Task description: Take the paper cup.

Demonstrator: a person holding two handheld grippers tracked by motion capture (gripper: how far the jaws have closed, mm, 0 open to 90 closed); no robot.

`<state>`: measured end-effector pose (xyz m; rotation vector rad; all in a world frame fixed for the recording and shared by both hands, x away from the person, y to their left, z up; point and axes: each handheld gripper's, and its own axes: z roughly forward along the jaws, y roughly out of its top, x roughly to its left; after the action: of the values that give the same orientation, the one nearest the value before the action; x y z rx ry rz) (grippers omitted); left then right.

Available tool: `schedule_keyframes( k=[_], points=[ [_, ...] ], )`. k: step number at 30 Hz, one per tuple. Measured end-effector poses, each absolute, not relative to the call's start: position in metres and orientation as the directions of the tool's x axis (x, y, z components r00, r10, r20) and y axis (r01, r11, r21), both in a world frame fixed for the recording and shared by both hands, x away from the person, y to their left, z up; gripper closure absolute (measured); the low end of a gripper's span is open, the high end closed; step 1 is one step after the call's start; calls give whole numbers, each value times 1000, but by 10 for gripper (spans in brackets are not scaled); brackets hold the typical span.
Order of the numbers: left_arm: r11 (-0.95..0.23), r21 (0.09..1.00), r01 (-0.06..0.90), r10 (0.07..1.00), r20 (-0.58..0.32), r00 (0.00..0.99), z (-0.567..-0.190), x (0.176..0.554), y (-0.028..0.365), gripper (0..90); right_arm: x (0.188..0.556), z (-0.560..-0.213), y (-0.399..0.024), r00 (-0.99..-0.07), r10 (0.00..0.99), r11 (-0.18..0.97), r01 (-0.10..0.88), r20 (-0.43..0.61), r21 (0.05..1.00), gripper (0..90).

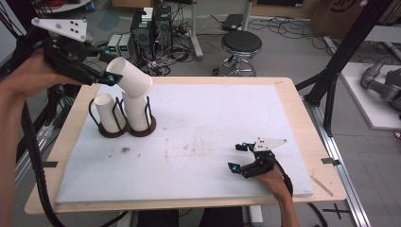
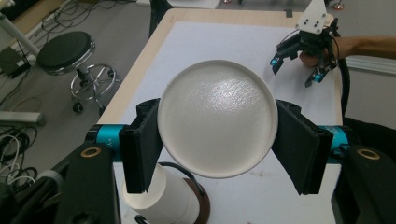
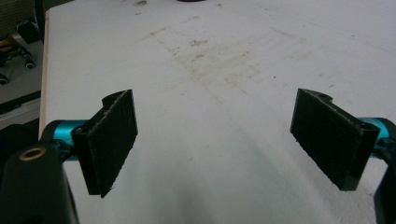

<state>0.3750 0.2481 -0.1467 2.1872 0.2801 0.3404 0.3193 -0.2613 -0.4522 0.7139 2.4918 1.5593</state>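
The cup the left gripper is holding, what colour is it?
White. The cup shows best in the left gripper view, clamped between the black jaws.

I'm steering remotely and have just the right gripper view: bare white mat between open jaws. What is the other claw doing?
Observer: The left claw is shut on a white paper cup, tilted, above the holder.
Operator: Is the holder occupied?
Observer: Yes, each of its two rings holds upside-down white cups.
Operator: Where am I relative to that?
Observer: Your right claw sits open near the mat's front right, far from the holder.
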Motion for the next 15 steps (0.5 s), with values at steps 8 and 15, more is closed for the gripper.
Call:
schedule_keyframes(
  k=[8, 15],
  points=[
    [-561, 823, 83, 304, 112, 946, -155, 364, 246, 362, 319, -452, -261, -882, 450, 361, 324, 141, 875, 153],
    [-490, 867, 86, 298, 74, 952, -173, 355, 255, 362, 319, -452, -261, -883, 449, 365, 323, 139, 873, 153]
  ],
)
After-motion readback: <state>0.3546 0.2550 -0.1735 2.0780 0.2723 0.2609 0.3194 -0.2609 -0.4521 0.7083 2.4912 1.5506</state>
